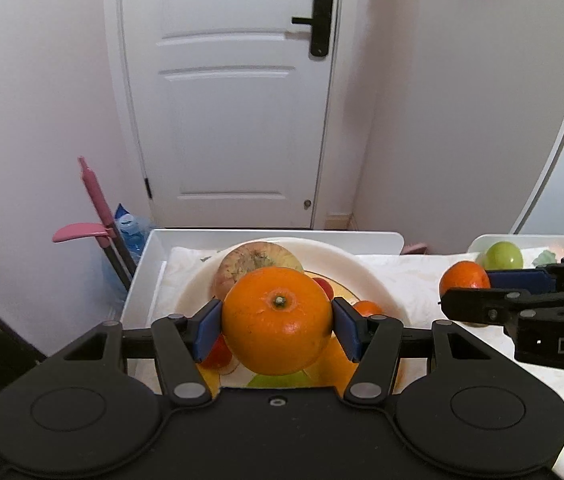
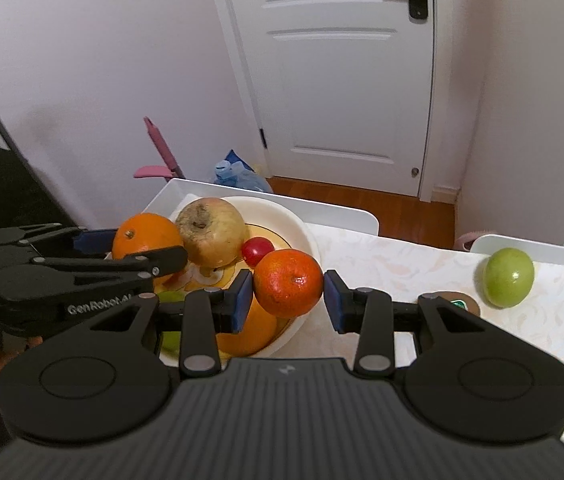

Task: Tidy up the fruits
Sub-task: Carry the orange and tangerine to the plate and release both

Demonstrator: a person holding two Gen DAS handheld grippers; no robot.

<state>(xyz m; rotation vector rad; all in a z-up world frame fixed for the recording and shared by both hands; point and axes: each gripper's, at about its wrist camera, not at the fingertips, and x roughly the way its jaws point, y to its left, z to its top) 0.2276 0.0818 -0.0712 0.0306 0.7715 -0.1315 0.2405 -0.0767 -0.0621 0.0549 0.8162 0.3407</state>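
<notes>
The left claw [image 1: 277, 322] pinches an orange [image 1: 277, 320] over the bowl [image 1: 378, 280]; the right claw [image 2: 288, 296] pinches a tangerine [image 2: 288, 283]. The floral-clothed table [image 2: 402, 264] faces a white door [image 2: 342, 80].

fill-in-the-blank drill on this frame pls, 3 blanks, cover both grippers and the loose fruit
1. The left gripper is shut on a large ____.
2. The right gripper holds a smaller, redder orange just right of the white ____.
3. The fruit lying alone on the tablecloth at far right is ____ in colour.

Missing words: orange; bowl; green
</notes>
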